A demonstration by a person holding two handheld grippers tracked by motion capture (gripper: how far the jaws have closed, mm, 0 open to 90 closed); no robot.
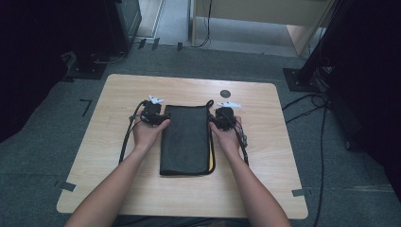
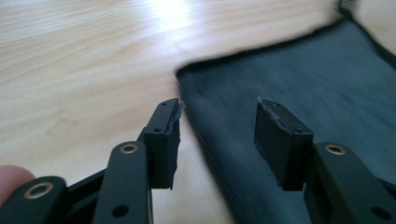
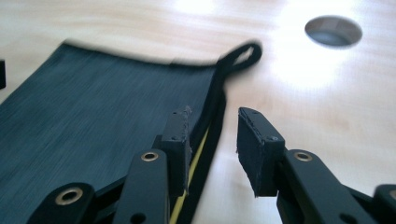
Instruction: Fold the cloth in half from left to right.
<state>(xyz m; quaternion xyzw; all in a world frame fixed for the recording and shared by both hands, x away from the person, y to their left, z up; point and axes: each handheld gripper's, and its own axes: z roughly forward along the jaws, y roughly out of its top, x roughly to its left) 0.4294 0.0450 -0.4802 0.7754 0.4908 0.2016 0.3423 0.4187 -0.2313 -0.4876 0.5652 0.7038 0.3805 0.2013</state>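
Bag: a flat black fabric bag (image 1: 185, 139) is laid lengthwise in the middle of the wooden table (image 1: 113, 156), flanked by both hands.
Yellow edge: a thin yellow strip (image 1: 211, 161) is seen along the bag's right side, also picked up in the right gripper view under the black trim.
Loop: a small black strap loop (image 3: 240, 56) is found at the bag's far right corner, lying flat on the wood.
Left gripper: the left gripper (image 1: 158, 118) is held at the bag's far left corner. In the left gripper view its 2 jaws are spread apart, the bag's left edge passing below the gap, 1 pad over bare wood and 1 over the cloth. Nothing is pinched, so it's released.
Right gripper: the right gripper (image 1: 216, 119) is held at the bag's far right edge. Its 2 jaws are parted too, with the trimmed edge running under the near pad and bare table in the gap. Nothing is grasped.
Table hole: 1 round cable hole (image 1: 225, 93) is cut in the table just beyond the right gripper, well clear of the bag.
Around: grey carpet (image 1: 42, 156), black stand bases and loose cables (image 1: 302, 101) are spread around the table.
In the way: nothing is lying on the bag between the 2 grippers.
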